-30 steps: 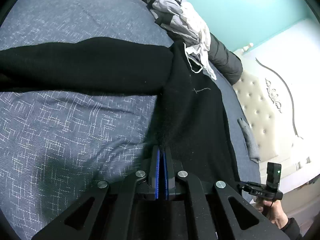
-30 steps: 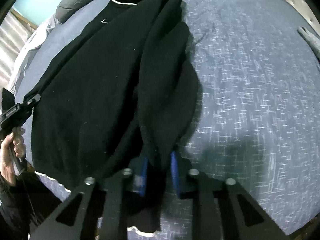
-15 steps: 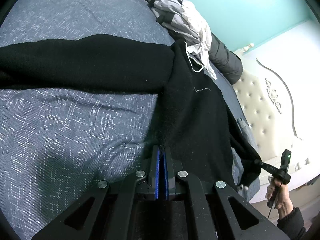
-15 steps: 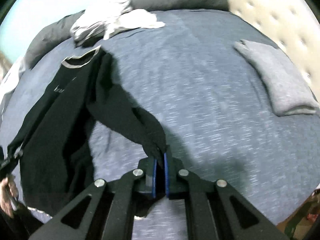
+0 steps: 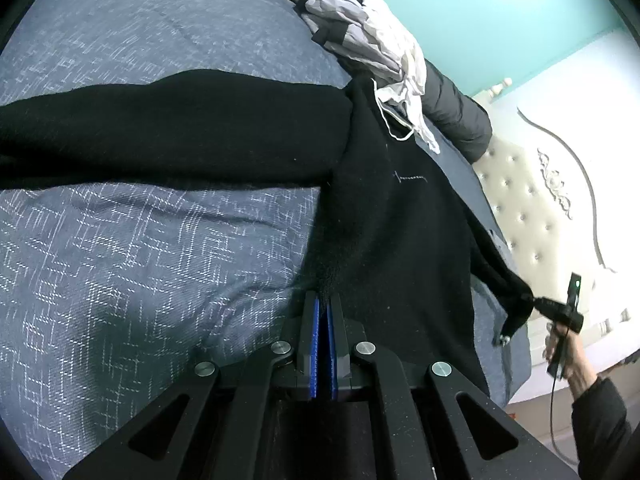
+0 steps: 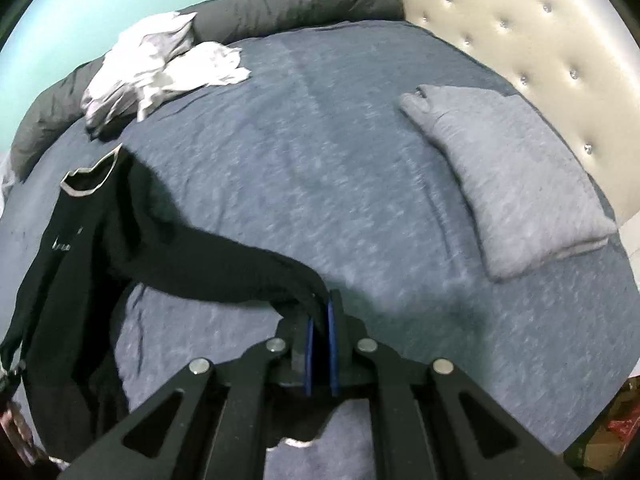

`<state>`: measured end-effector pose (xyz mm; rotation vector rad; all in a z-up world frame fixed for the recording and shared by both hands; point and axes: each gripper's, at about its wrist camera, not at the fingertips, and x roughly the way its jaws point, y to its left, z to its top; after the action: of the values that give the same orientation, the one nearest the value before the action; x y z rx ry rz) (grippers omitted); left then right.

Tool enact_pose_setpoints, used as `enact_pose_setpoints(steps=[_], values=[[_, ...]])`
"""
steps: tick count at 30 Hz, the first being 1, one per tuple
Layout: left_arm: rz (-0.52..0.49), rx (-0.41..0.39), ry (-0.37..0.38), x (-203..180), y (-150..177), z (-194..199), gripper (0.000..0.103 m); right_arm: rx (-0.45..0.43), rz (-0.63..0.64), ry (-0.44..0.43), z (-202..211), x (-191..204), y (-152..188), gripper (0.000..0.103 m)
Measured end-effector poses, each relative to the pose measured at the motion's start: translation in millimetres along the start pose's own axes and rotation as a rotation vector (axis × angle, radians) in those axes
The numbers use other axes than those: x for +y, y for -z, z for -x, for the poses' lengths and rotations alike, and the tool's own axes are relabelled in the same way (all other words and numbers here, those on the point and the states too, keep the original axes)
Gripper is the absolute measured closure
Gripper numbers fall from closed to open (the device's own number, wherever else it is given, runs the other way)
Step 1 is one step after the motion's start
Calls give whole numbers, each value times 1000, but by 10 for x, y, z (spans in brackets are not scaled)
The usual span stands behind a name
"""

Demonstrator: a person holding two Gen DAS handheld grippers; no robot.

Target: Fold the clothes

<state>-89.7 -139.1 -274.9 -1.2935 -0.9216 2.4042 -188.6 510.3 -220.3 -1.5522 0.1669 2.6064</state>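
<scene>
- Black sweater spread on blue bed, collar toward 12.
- L gripper angled down, clamped on its hem.
- R gripper pitched steeply, pinching sleeve, pulled out from 9.

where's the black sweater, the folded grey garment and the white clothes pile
black sweater (image 5: 400, 220), left wrist view, on its chest below the small logo
folded grey garment (image 6: 516, 180), right wrist view, on its flat top face
white clothes pile (image 6: 156, 68), right wrist view, on the crumpled middle

Grippers: left gripper and right gripper, black frames, blue pads, silver screws.
Sleeve: dark sleeve.
</scene>
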Motion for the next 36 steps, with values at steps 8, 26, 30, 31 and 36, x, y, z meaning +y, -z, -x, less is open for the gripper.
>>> enact_pose_setpoints(steps=[8, 26, 30, 31, 36], values=[[-14, 13, -25, 19, -2, -44, 100, 7, -49, 85, -295, -324, -415, 98], [-54, 24, -50, -37, 9, -66, 99, -71, -46, 37, -223, -439, -377, 62], [-55, 23, -51, -44, 14, -61, 99, -31, -26, 16, -288, -385, -112, 58], [-56, 23, -52, -46, 15, -62, 99, -27, -25, 3, -303, -380, -46, 55], [-57, 25, -57, -55, 15, -72, 99, 40, 54, -6, -547, -227, 267, 49]])
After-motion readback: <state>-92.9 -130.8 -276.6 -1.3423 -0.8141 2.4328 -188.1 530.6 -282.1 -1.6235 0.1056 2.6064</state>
